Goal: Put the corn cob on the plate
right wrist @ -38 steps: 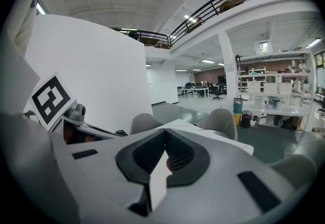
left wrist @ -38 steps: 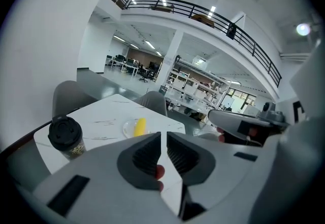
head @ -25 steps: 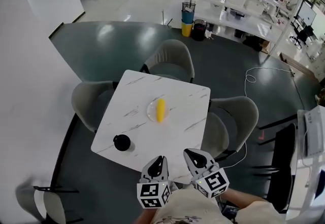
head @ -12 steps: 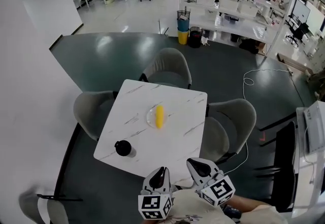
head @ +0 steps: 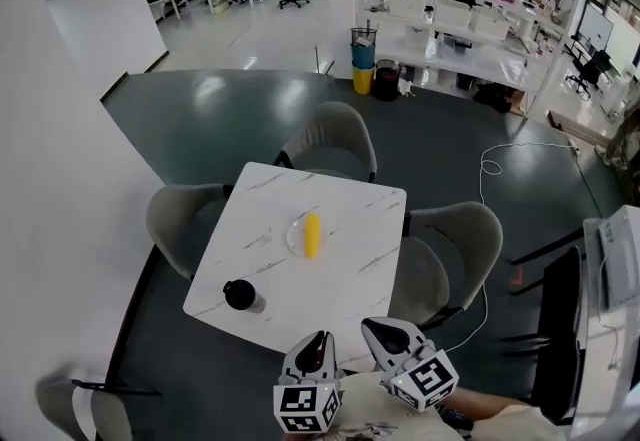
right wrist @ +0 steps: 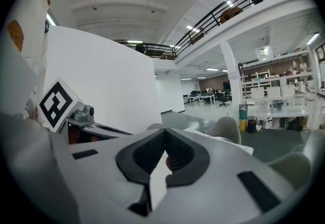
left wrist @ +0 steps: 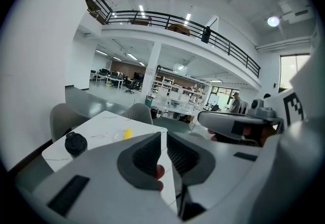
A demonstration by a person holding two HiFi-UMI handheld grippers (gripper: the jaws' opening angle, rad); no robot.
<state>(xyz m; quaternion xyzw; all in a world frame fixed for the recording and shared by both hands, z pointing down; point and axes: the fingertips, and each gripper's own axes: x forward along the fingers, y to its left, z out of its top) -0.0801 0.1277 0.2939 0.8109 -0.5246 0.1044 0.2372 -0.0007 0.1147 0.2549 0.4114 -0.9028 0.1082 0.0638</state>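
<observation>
The yellow corn cob (head: 312, 234) lies on a clear glass plate (head: 292, 239) near the middle of the white marble table (head: 355, 259). The left gripper view shows the corn cob (left wrist: 128, 133) and plate (left wrist: 118, 137) far ahead. Both grippers hang close to the person's body at the table's near edge, well short of the plate. My left gripper (head: 320, 337) is shut with nothing in it, its jaws (left wrist: 163, 134) almost touching. My right gripper (head: 368, 326) is also shut and empty, its tips (right wrist: 165, 131) meeting.
A black lidded cup (head: 238, 295) stands at the table's near left corner, also seen as the cup (left wrist: 75, 143) in the left gripper view. Grey chairs (head: 330, 134) surround the table. A white cable (head: 490, 164) lies on the dark floor to the right.
Both grippers have shifted slightly toward the person and stay shut. The head view has drifted, so the table sits a little higher in the picture. The corn cob has not moved on the plate.
</observation>
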